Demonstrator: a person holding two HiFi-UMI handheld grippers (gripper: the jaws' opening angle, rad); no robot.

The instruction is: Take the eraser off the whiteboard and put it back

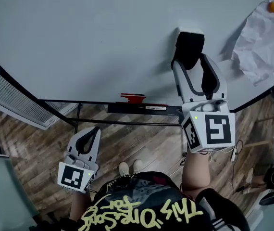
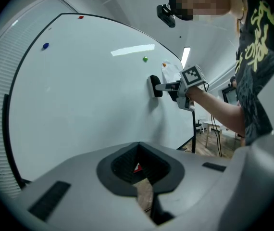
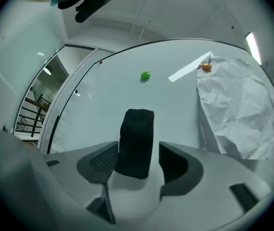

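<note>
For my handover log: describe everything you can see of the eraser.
The eraser is a black, felt-looking oblong block; the head view shows a white part at its far end. It stands upright against the whiteboard, left of the crumpled paper. The right gripper has its jaws apart on either side of it: one looks to touch it, and a gap shows beside the other.

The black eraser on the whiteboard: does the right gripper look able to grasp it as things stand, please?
Probably yes: the right gripper has its jaws open on either side of the black block eraser on the white whiteboard, with nothing else between.
</note>
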